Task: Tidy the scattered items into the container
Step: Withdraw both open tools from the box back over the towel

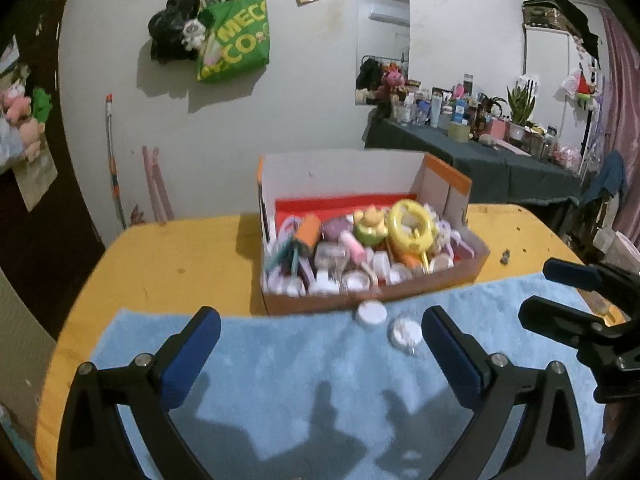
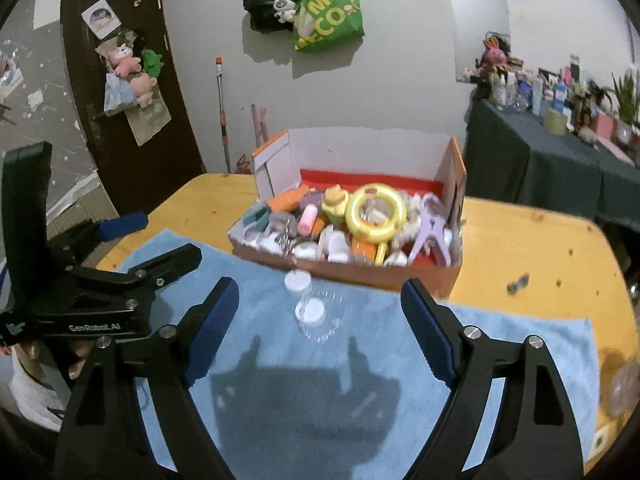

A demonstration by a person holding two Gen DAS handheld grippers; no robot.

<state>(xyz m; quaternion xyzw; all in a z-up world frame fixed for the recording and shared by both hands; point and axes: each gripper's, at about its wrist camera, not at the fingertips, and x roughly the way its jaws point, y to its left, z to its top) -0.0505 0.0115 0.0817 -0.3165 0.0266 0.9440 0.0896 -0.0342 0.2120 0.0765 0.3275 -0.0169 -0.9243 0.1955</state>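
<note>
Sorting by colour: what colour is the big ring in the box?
Yellow ring, clearest in the right wrist view.

Ahead of the left claw, the small white-capped clear jars on the blue fleece towel smear with blur, the crammed orange cardboard box hides its lower contents, and the yellow wooden bench is cut off at both picture edges.
</note>
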